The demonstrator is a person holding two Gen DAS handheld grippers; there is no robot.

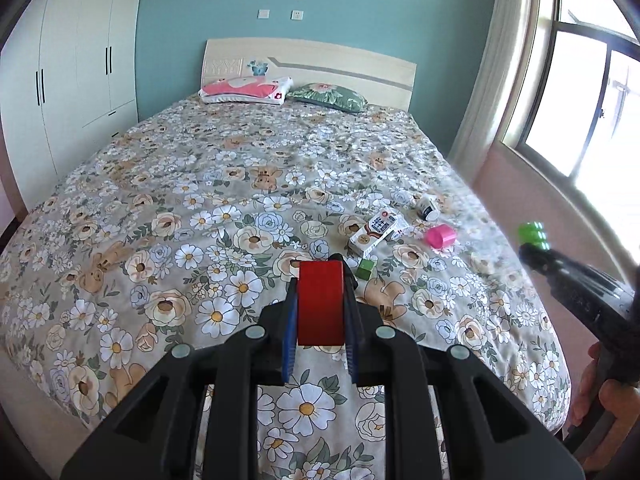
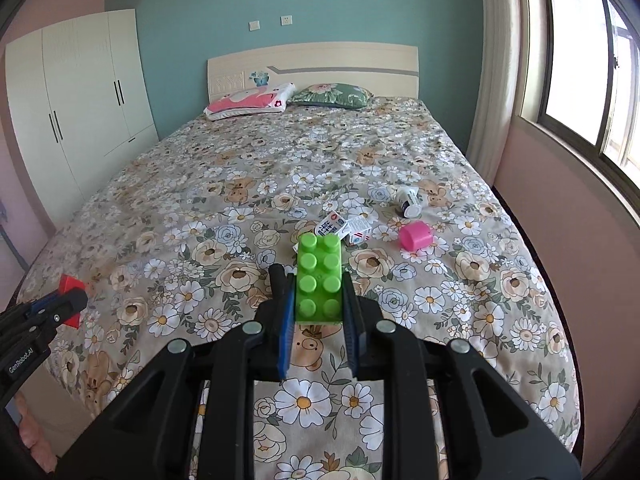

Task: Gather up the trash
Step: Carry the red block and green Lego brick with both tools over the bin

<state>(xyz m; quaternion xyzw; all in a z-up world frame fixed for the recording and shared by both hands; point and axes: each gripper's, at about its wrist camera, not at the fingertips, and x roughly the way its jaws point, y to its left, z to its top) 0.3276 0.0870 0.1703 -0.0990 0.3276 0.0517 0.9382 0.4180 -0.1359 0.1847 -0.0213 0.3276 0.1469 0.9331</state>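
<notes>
Bedroom with teal back wall; bed (image 1: 168, 208) under a floral quilt fills both views, headboard (image 2: 312, 68) at the far end.

Left tool (image 1: 320, 300): jaws clamped on a red block (image 1: 321, 304), raised clear of the quilt over the bed's near edge. Seen from the right wrist view, it sits at the bed's near left corner.

Right tool (image 2: 319, 300): jaws clamped on a green studded brick (image 2: 319, 280), studs facing up, also off the quilt near the near edge.

Loose items, all on the quilt toward the bed's right edge:
- milk carton (image 1: 378, 232), lying on its side, crumpled.
- small white bottle (image 1: 427, 207), tipped over, beyond the carton, closer to the right edge.
- pink cup (image 1: 440, 235), on its side, just right of the carton.
- small green cube (image 1: 366, 268), near the carton's near end, just beyond the left tool's tip.

Two pillows (image 1: 244, 90) at the headboard edge. White wardrobe (image 1: 76, 76) left of the bed; window (image 2: 592, 68) and curtain (image 2: 498, 72) on the right. A hand (image 1: 600, 396) grips the right tool's handle.
</notes>
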